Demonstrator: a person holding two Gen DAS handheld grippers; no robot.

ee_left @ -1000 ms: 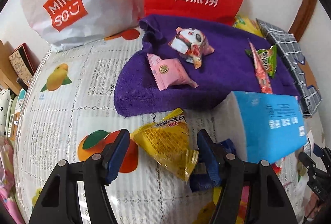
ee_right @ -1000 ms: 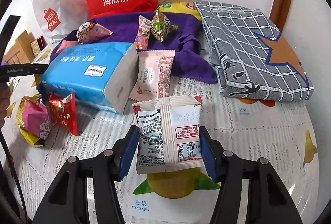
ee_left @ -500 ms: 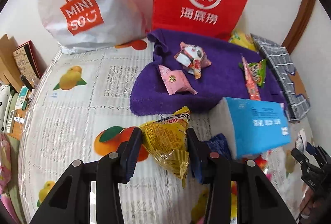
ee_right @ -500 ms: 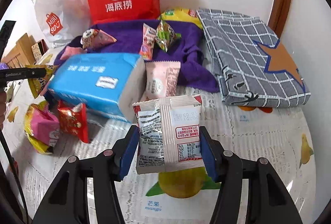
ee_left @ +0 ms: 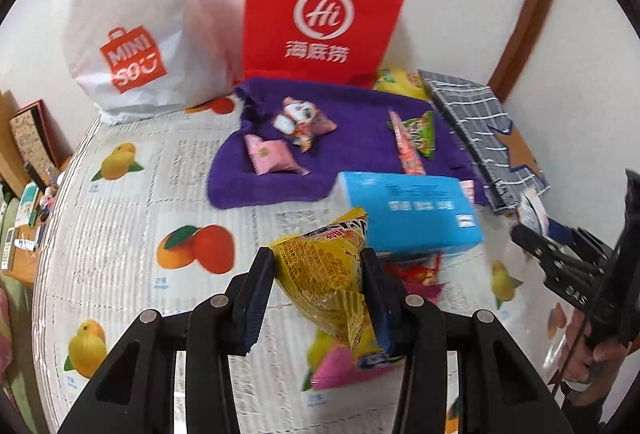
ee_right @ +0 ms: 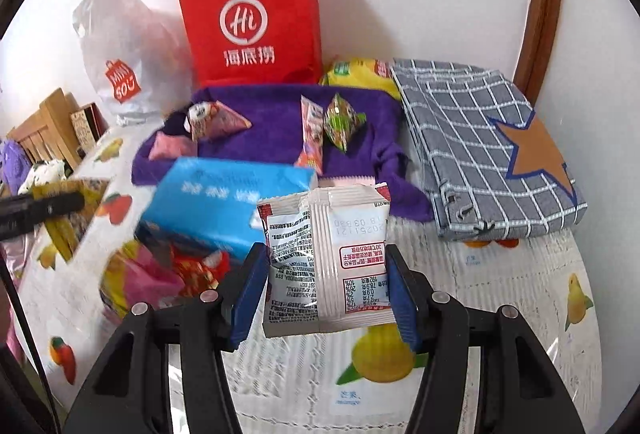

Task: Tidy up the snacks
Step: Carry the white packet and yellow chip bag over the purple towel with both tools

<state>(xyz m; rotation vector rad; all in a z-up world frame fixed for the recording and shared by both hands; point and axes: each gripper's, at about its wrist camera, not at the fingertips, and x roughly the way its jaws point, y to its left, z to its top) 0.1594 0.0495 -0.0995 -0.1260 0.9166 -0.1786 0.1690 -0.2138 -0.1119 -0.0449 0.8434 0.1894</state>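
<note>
My left gripper (ee_left: 318, 282) is shut on a yellow snack packet (ee_left: 324, 274) and holds it above the table. My right gripper (ee_right: 326, 274) is shut on a white snack packet (ee_right: 326, 254), also lifted. A purple towel (ee_left: 352, 105) lies at the back with a pink packet (ee_left: 270, 153), a panda-print packet (ee_left: 302, 119), a green packet (ee_left: 420, 127) and a thin pink stick (ee_left: 404, 145) on it. The towel (ee_right: 276, 121) also shows in the right wrist view. The right gripper appears at the right edge of the left wrist view (ee_left: 532, 238).
A blue tissue pack (ee_left: 408, 213) lies in front of the towel, with red and pink packets (ee_right: 160, 270) beside it. A red paper bag (ee_left: 320, 9) and a white Miniso bag (ee_left: 132, 45) stand at the wall. A folded checked cloth (ee_right: 484, 149) lies right.
My left gripper closed on the yellow packet and lifted it off the table. My right gripper rose with the white packet, still held.
</note>
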